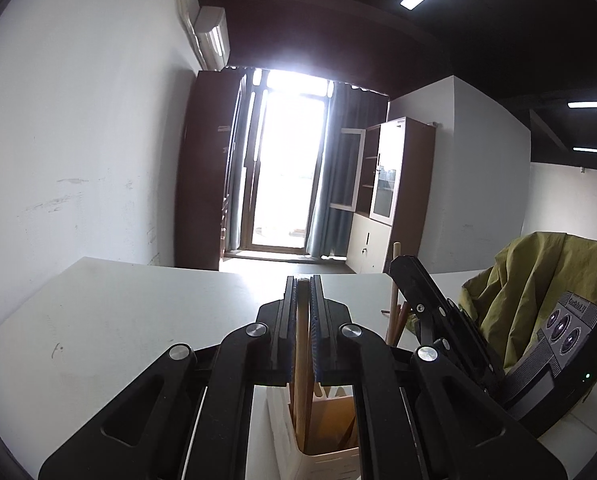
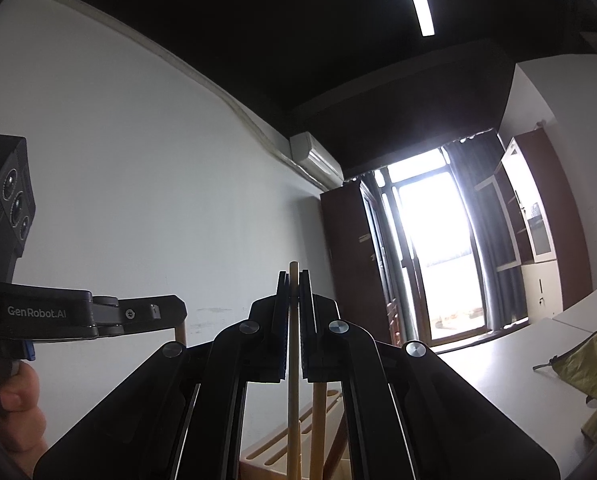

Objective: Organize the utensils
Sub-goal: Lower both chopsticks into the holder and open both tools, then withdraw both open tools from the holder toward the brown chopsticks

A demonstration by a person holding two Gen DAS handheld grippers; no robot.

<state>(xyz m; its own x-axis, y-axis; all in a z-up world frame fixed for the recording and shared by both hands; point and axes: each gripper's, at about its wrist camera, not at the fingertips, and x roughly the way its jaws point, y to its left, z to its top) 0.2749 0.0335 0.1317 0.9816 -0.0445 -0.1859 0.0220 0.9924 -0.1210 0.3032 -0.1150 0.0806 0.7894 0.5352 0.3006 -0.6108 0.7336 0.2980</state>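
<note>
Two sticks going into the holder; job partly done

Left claw (image 1: 303, 280) clenched on a wooden stick (image 1: 301, 360), low end in the white holder (image 1: 282, 432) on the table (image 1: 138, 312); right claw (image 2: 293, 276) clenched on another stick (image 2: 293, 380) above it; letting go not yet done.

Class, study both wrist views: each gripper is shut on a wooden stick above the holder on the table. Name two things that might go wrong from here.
1. The left gripper and right gripper work close together over one holder; they might knock into each other.
2. The left stick already reaches down into the holder beside other sticks, so it may jam against them or tip the light holder on the table.
</note>
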